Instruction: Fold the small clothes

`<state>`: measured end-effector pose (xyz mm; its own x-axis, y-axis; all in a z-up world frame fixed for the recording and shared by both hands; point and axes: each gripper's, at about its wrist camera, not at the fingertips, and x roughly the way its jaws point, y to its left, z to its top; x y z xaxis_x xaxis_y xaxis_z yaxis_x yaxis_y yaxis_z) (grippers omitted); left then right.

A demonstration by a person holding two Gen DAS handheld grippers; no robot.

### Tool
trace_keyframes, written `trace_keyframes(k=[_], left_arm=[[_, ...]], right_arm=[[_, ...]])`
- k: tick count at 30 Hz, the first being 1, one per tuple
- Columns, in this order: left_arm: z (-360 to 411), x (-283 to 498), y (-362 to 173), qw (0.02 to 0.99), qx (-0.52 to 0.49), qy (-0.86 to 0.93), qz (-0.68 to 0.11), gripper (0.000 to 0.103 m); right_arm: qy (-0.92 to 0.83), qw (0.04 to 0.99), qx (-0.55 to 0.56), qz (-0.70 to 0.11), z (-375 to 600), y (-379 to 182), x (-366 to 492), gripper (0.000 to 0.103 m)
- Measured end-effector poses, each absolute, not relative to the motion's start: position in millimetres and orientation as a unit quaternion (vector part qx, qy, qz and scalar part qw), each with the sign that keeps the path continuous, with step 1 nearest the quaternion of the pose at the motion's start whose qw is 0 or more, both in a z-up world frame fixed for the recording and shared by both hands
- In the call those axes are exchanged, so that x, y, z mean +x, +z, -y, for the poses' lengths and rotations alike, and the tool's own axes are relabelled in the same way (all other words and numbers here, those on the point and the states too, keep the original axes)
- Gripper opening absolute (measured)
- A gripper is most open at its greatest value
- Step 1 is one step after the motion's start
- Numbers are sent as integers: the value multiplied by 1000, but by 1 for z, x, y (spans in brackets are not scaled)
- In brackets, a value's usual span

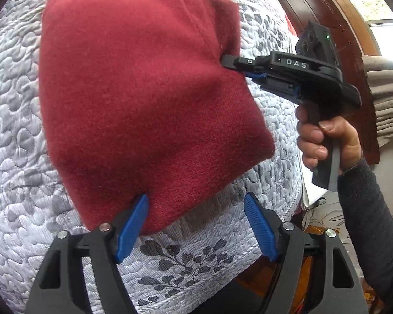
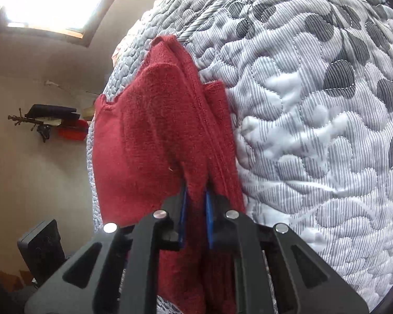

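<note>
A dark red knitted garment (image 1: 144, 99) lies folded on the quilted grey-and-white bedspread (image 1: 13, 130). My left gripper (image 1: 196, 201) is open at the garment's near corner, one blue pad (image 1: 133, 225) touching the fabric edge and the other pad apart from it. In the left wrist view the right gripper (image 1: 229, 61), held by a hand (image 1: 325, 141), meets the garment's right edge. In the right wrist view the right gripper (image 2: 196, 196) is shut on a fold of the red garment (image 2: 149, 130), which sticks up between the blue pads.
The bedspread's corded edge (image 1: 222, 259) runs just in front of my left gripper. A dark wooden headboard (image 1: 327, 13) and grey curtain (image 1: 387, 96) stand at the right. Beyond the bed, a wall rack (image 2: 47, 123) and a black box (image 2: 42, 248) show.
</note>
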<state>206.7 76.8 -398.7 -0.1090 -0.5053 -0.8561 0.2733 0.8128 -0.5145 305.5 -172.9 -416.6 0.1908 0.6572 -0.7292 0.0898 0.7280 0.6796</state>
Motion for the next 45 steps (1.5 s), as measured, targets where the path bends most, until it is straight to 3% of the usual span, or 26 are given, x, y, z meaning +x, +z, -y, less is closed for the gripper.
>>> trace_keyframes(k=[4, 10, 12, 13, 18, 21, 25, 26, 28, 31, 33, 34, 42, 45], left_arm=[[-90, 208, -373, 681, -97, -304, -659, 76], [-115, 209, -371, 689, -130, -282, -655, 76], [-120, 204, -377, 686, -142, -275, -659, 76], [-123, 206, -376, 684, -146, -271, -661, 76], [-130, 196, -373, 681, -146, -267, -666, 76], [-135, 192, -371, 680, -142, -269, -667, 76], [-142, 192, -372, 681, -147, -263, -668, 76], [-145, 190, -373, 680, -150, -261, -668, 76], [-148, 187, -376, 678, -156, -258, -670, 76], [-150, 181, -379, 675, -158, -253, -675, 76], [-152, 176, -379, 674, -156, -252, -676, 76], [-152, 175, -379, 673, -157, -251, -678, 76], [-150, 180, -371, 677, -161, -263, -669, 76], [-136, 194, -368, 683, -156, -274, -659, 76]], right_arm=[[219, 713, 317, -586, 181, -385, 290, 35], [232, 717, 275, -597, 168, -367, 252, 52], [231, 713, 255, -611, 157, -376, 249, 45], [228, 705, 248, -624, 152, -384, 249, 12], [185, 680, 306, -640, 179, -420, 241, 11], [213, 680, 343, -612, 189, -404, 231, 32], [196, 703, 324, -602, 203, -382, 208, 38], [198, 700, 320, -606, 203, -381, 203, 49], [196, 699, 299, -619, 196, -383, 195, 58], [204, 694, 281, -630, 182, -390, 191, 58], [202, 691, 270, -639, 174, -398, 194, 36], [199, 689, 273, -641, 173, -400, 197, 12], [167, 678, 317, -642, 200, -414, 182, 8], [194, 679, 306, -638, 187, -403, 191, 19]])
